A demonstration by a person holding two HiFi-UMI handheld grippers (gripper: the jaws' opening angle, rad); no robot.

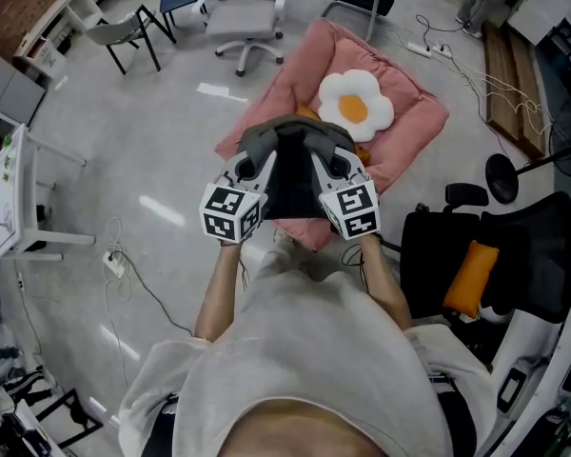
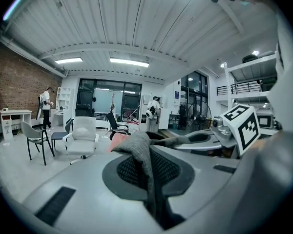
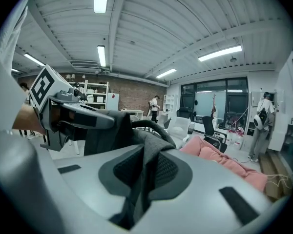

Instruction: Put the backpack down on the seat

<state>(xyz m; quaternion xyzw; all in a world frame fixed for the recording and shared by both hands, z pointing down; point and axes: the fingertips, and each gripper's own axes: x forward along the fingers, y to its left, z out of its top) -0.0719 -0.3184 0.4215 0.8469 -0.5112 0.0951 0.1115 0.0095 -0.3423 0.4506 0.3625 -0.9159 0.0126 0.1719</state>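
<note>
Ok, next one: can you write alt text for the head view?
Seen from above, a person holds a dark backpack in the left gripper and right gripper, both shut on its fabric, over the near edge of a pink seat with a fried-egg cushion on it.

This is looking like a big office workroom. A white office chair [image 1: 247,12] is standing on the grey floor [image 1: 152,141], cables [image 1: 138,284] are lying about, long lights [image 2: 129,61] are shining overhead, and a person [image 2: 47,104] is standing near a brick wall [image 2: 17,89].

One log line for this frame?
phase: carry | left gripper: shut on backpack | right gripper: shut on backpack | backpack: held over seat, not down
</note>
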